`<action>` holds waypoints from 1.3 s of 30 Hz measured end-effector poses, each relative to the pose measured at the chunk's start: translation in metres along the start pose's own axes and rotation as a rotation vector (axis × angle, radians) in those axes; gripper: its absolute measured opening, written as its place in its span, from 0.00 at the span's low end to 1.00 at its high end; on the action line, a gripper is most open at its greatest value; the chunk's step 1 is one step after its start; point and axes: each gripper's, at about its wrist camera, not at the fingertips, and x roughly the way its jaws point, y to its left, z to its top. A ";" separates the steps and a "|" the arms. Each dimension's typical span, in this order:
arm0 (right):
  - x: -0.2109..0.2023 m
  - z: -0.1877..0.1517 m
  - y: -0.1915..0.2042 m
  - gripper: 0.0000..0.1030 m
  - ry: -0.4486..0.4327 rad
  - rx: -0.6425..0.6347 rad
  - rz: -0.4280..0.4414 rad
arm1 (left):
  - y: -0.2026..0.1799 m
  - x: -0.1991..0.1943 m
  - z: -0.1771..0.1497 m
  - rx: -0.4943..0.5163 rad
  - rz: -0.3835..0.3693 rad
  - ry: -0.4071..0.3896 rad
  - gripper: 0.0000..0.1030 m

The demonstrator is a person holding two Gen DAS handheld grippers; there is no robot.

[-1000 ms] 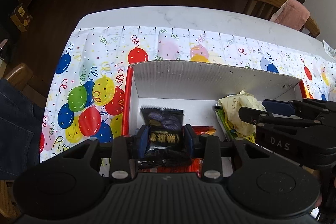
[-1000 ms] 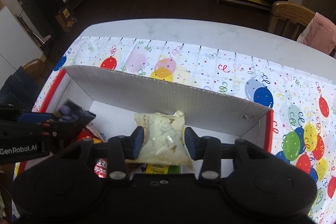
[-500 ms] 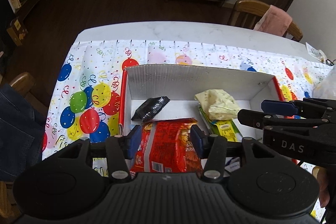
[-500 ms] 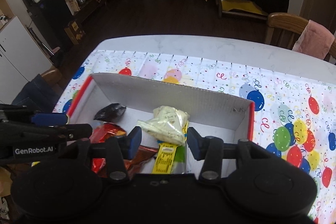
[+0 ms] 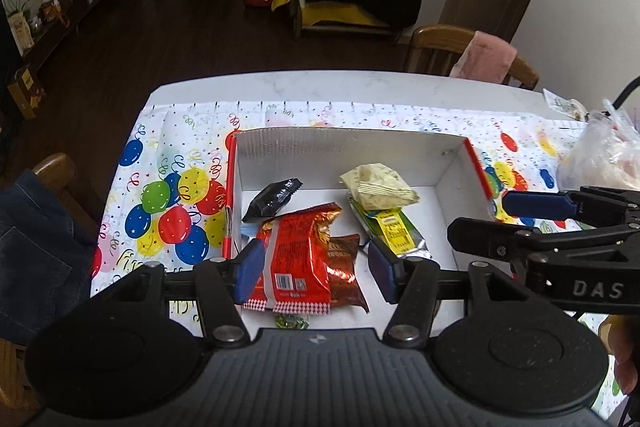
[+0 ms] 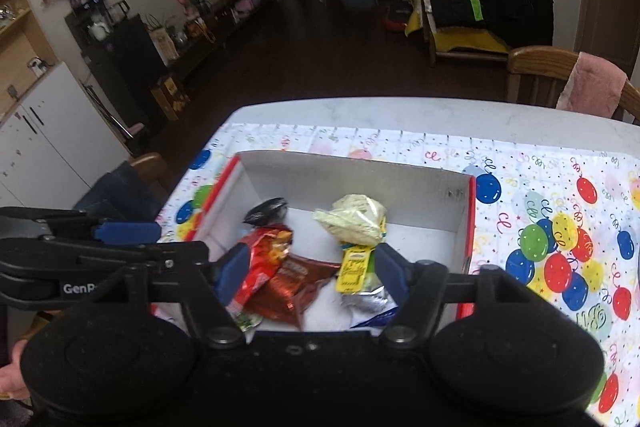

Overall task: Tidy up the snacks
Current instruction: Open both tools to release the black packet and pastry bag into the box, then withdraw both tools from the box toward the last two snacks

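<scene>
While both tools hang above the box, the left gripper [image 5: 316, 269] and the right gripper [image 6: 310, 273] stand wide, with nothing between their blue pads. Nearest, at the front wall, lies a small green wrapped candy [image 5: 291, 322]. Just behind it a shiny red snack packet [image 5: 298, 259] lies on top of a brown foil packet [image 5: 344, 267]. To the right a green and yellow wrapped bar [image 5: 390, 233] lies lengthwise, and a pale yellow crumpled packet [image 5: 378, 187] rests on its far end. Further left a small black packet [image 5: 272, 199] lies alone on the white floor. All of them are inside the white cardboard box with red rim [image 5: 348, 151], which stands on the balloon-printed tablecloth [image 5: 168, 187]. I judge that a placing step is finished. A clear plastic bag [image 5: 600, 155] waits far right; the next move probably calls for fetching another snack there.
</scene>
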 end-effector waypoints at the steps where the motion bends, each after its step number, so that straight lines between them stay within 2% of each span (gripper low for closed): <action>1: -0.005 -0.003 0.002 0.72 -0.010 -0.004 0.004 | -0.001 -0.004 -0.003 0.007 -0.001 -0.008 0.55; 14: -0.054 -0.046 0.021 0.83 -0.081 -0.014 0.054 | -0.009 -0.055 -0.046 0.071 -0.009 -0.119 0.62; 16: -0.060 -0.053 0.024 0.85 -0.088 -0.017 0.051 | -0.009 -0.059 -0.053 0.071 -0.009 -0.130 0.68; 19: -0.066 -0.064 0.027 0.87 -0.095 -0.022 0.050 | -0.006 -0.065 -0.064 0.066 0.010 -0.156 0.68; 22: -0.067 -0.078 0.029 0.94 -0.095 -0.029 0.042 | -0.001 -0.068 -0.076 0.060 0.006 -0.155 0.68; 24: -0.067 -0.090 0.030 0.94 -0.098 -0.034 0.030 | 0.002 -0.067 -0.085 0.056 0.007 -0.151 0.69; 27: -0.060 -0.109 0.032 0.95 -0.072 -0.046 0.014 | 0.006 -0.067 -0.099 0.047 0.001 -0.147 0.75; 32: -0.042 -0.143 0.035 0.97 -0.033 -0.079 0.002 | 0.016 -0.060 -0.126 0.016 0.014 -0.134 0.77; 35: -0.028 -0.160 0.035 0.97 0.020 -0.114 0.047 | 0.024 -0.054 -0.142 -0.016 0.015 -0.103 0.78; 39: -0.014 -0.175 0.036 0.97 0.062 -0.169 0.065 | 0.035 -0.050 -0.163 -0.051 0.040 -0.082 0.78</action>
